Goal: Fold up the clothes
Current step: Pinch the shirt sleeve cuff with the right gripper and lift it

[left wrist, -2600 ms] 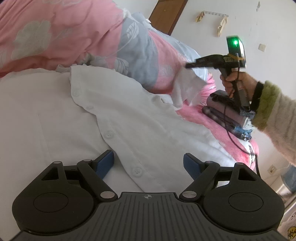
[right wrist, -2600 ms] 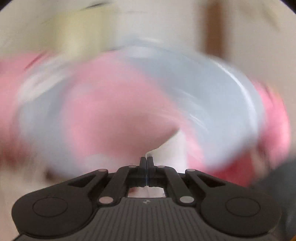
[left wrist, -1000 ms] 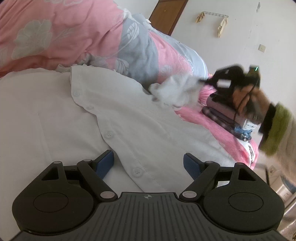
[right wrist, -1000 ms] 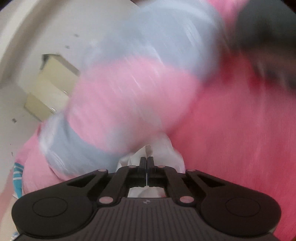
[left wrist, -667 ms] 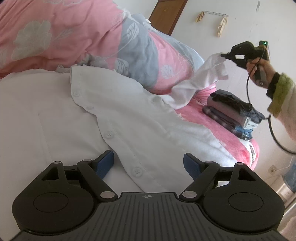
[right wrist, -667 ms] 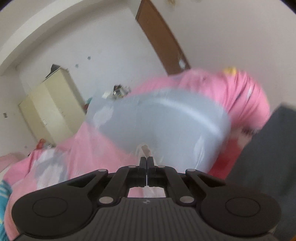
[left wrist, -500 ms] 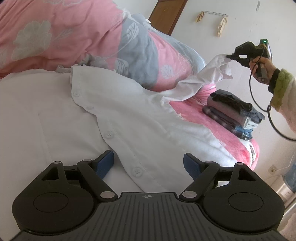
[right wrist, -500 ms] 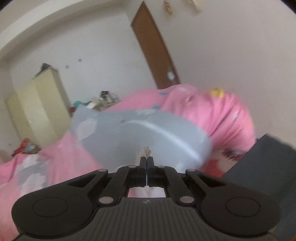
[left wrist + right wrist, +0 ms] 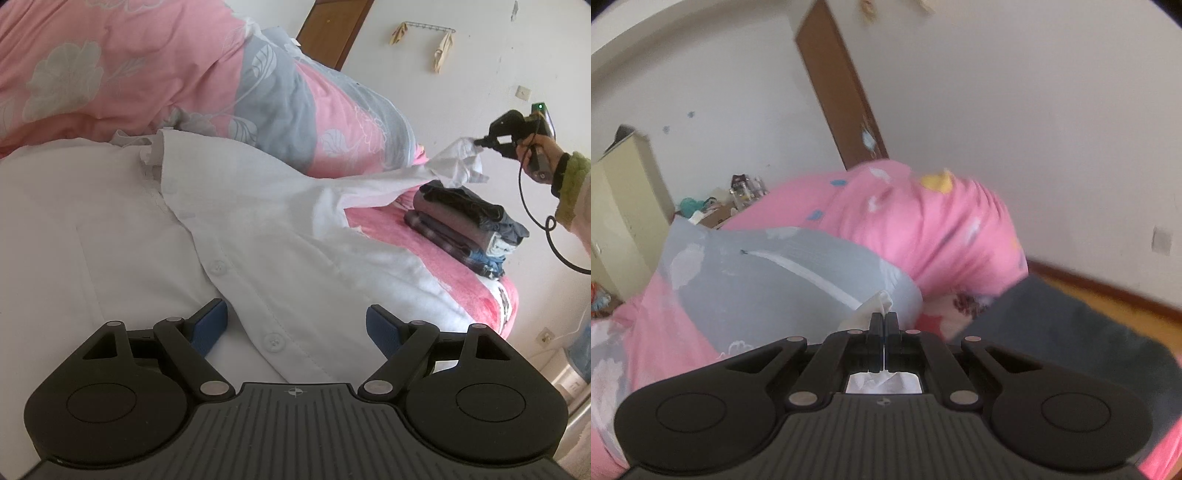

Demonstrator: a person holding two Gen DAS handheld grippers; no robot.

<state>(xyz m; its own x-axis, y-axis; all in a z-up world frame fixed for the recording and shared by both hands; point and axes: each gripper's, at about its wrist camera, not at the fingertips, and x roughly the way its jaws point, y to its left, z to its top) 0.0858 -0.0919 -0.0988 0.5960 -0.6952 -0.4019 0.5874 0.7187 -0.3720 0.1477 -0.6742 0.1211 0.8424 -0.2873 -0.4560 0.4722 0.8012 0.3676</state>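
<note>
White shirt (image 9: 258, 229) spread buttons-up on the bed (image 9: 454, 266), against a pink and grey quilt (image 9: 192, 81); one sleeve (image 9: 391, 182) is drawn up off the bed toward a stack of folded clothes (image 9: 469, 225). Left gripper (image 9: 295, 326): jaws wide apart over the button placket, blue pads (image 9: 208, 325) gripping nothing. Right gripper (image 9: 884, 319): jaws closed on the sleeve's cuff (image 9: 875, 304), held raised by the person's hand (image 9: 535, 147).
</note>
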